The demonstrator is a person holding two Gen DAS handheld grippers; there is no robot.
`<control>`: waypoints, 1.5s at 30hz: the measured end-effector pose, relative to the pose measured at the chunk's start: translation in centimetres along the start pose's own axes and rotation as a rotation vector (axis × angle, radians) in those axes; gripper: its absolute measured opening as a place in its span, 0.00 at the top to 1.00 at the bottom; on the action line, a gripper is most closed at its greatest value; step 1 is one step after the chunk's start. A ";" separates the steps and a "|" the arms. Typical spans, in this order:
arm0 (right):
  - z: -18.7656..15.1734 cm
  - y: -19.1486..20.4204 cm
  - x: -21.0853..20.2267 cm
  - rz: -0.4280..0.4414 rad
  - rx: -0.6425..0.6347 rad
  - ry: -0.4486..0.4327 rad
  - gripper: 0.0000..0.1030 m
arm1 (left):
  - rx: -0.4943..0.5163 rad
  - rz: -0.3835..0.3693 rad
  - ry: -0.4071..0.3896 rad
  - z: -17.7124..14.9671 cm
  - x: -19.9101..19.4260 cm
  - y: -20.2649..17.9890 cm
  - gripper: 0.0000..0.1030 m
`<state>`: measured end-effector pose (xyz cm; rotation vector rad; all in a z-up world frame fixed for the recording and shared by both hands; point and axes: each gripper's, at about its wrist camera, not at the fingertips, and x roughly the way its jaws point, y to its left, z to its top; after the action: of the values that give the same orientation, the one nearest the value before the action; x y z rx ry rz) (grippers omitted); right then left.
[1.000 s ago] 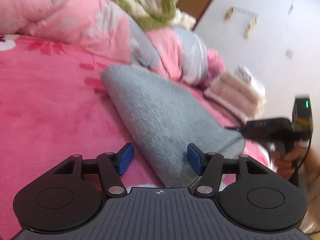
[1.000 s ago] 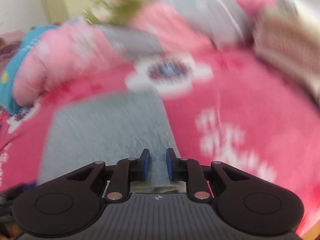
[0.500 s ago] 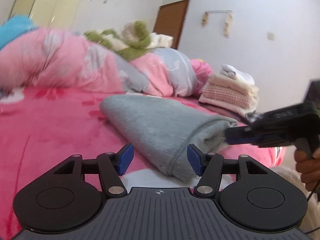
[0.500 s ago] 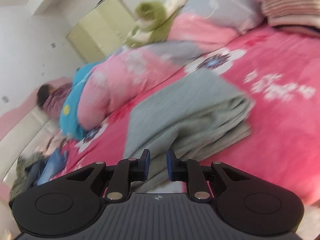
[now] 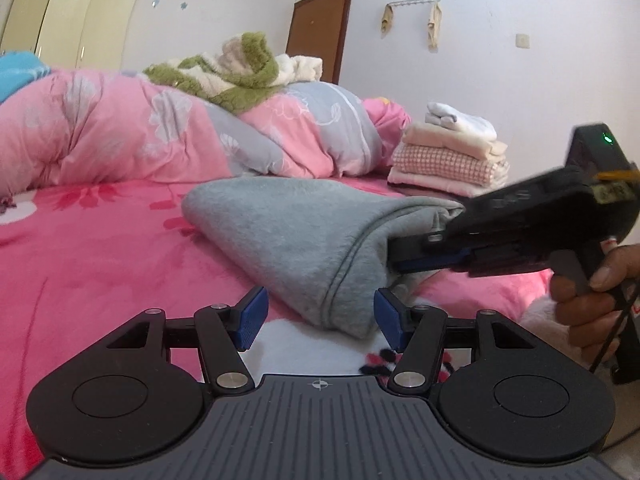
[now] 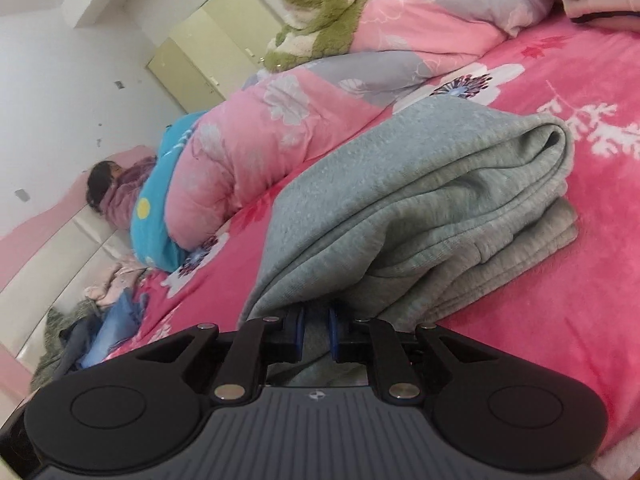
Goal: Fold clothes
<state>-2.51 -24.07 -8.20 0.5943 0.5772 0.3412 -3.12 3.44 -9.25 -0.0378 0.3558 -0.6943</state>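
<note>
The grey garment [image 5: 296, 232] lies already folded into a thick bundle on the pink bedspread [image 5: 92, 248], in front of the rolled pink quilt [image 5: 120, 136]. The step in hand looks like the last one for this piece: picking up the finished bundle, probably to carry it to the stack of folded clothes [image 5: 448, 156] that stands beyond the garment, near the wall.

The right gripper [image 6: 316, 332] is pushed into the garment's near end. Its fingers [image 6: 298, 330] stand close together and have just been closing, with folds of grey cloth around and between them; whether the pads already pinch the cloth I cannot tell, since fabric covers the tips.

The left gripper [image 5: 318, 320] waits just short of the garment's corner seam, fingers [image 5: 252, 316] well apart and clamped on nothing, the rounded corner of the garment sitting in line with the gap.

The next move calls for the left gripper to go forward over that corner and close through all layers. Then both hands should lift together and level, or the soft, heavy bundle will likely sag and come unfolded.
</note>
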 end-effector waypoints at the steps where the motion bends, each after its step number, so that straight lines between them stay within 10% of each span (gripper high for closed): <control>1: -0.1 0.1 -0.5 0.013 -0.009 0.007 0.86 | -0.002 -0.003 0.006 0.0 -0.2 0.2 0.43; 15: -2.9 1.2 1.2 0.101 -0.044 0.137 0.77 | 0.154 0.092 0.019 -0.2 2.1 -1.8 0.53; 27: -2.7 -1.0 2.0 0.146 0.100 0.069 0.88 | 0.134 0.094 0.007 -0.2 1.6 -1.7 0.63; 37: -2.2 -0.9 1.2 0.101 0.032 -0.008 0.97 | 0.104 0.114 0.044 0.3 2.5 -1.9 0.65; 45: -2.1 0.2 0.1 0.113 -0.091 0.011 0.92 | 0.070 0.100 0.041 0.7 2.3 -1.9 0.85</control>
<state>-3.71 -23.04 -9.54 0.5390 0.5365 0.4752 -2.40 0.45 -9.03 0.0604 0.3705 -0.6083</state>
